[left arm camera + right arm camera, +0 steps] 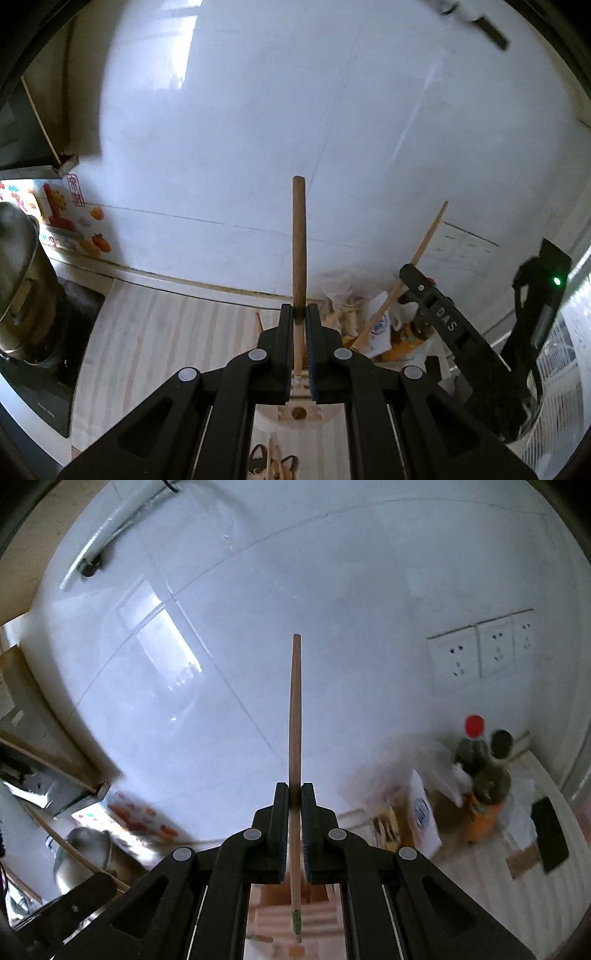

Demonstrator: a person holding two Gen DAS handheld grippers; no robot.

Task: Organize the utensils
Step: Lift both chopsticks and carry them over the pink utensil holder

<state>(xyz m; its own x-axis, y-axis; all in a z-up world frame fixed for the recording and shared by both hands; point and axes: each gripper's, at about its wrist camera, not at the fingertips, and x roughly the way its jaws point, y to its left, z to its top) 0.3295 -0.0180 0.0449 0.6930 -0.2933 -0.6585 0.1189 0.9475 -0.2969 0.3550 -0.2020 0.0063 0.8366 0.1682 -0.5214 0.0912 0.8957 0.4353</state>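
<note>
My left gripper [299, 314] is shut on a brown wooden handle [299, 240] that stands upright past the fingertips. A pale wooden holder [299, 411] with a round hole lies below the jaws. My right gripper [294, 794] is shut on a thin wooden chopstick [295, 709], held upright; its lower tip hangs over a pale ribbed holder [291, 921]. The right gripper also shows in the left wrist view [417, 277], holding the chopstick [424, 247] tilted.
A steel pot [18, 266] stands on a black cooktop [48, 387] at left. Bags and packets [373, 317] lie by the white tiled wall [295, 110]. Bottles [484, 768] and wall sockets [484, 650] are at right. A striped counter [166, 332] lies below.
</note>
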